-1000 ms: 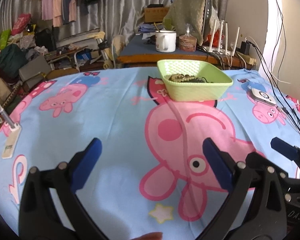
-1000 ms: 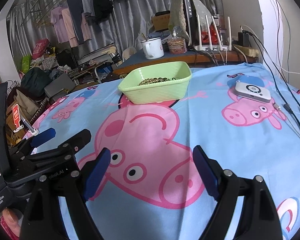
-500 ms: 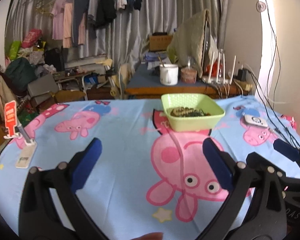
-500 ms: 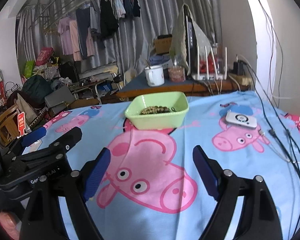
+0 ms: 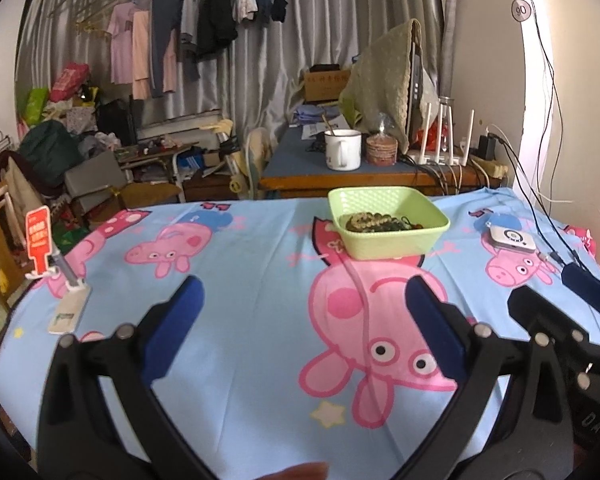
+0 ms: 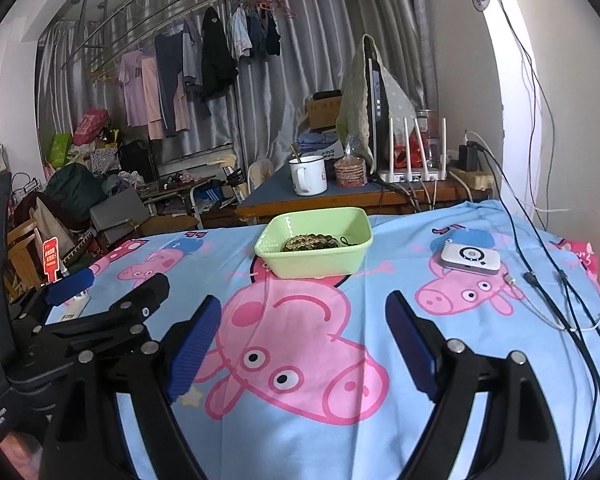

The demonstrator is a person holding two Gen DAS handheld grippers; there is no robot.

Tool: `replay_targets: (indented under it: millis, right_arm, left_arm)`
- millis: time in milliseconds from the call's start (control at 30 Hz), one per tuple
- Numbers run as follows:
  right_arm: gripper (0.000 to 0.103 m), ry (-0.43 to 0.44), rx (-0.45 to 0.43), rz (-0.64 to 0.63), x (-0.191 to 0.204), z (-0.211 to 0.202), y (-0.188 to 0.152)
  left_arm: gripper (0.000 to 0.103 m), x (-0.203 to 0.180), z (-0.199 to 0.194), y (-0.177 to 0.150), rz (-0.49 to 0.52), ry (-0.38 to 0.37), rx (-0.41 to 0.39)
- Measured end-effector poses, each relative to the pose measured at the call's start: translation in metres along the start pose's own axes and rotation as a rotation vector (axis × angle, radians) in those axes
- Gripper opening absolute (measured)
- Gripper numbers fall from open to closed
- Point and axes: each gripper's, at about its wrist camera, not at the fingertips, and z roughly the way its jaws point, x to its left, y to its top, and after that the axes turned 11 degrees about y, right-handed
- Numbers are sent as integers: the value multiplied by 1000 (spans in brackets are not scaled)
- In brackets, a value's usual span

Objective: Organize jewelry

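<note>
Jewelry (image 5: 374, 222): 1 beaded heap in 1 green basket (image 5: 392, 246); both grippers (image 5: 300, 308) (image 6: 304, 324) near it, jaws spread, empty.

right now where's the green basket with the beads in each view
Left wrist view: green basket sits right of centre, upper half, on the cartoon sheet beyond the open hand-held gripper.
Right wrist view: green basket sits at centre, just above the middle, beads inside.
Shared landmark: the white mug on the desk behind it.
</note>
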Motion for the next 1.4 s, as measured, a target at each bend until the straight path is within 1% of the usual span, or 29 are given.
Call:
replay_targets:
  millis: [100, 567, 733, 933, 1200, 1300, 1367, 1400]
  right_arm:
    - [56, 5, -8, 17, -3, -2, 1]
    - [56, 15, -1, 18, -1, -2, -1]
    - [56, 15, -3, 17, -1, -2, -1]
    - [56, 15, -17, 5, 2, -5, 0]
    - [56, -9, -26, -5, 4, -8, 0]
    - [56, -32, -41, -20, 7, -11, 1]
    - [56, -51, -73, -39, 10, -15, 0]
    - [56, -65, -106, -53, 14, -20, -1]
  left_arm:
    - [97, 1, -4, -2, 9, 17, 5]
    - [97, 3, -9, -1, 5, 1, 3]
    - [97, 6, -8, 0, -2, -8, -11]
    - [97, 7, -12, 1, -1, -3, -48]
    - [97, 8, -13, 1, -6, -8, -39]
    - [97, 10, -13, 1, -14, -11, -43]
    - [97, 12, -15, 0, -25, -11, -57]
    - [97, 14, -19, -1, -31, -10, -77]
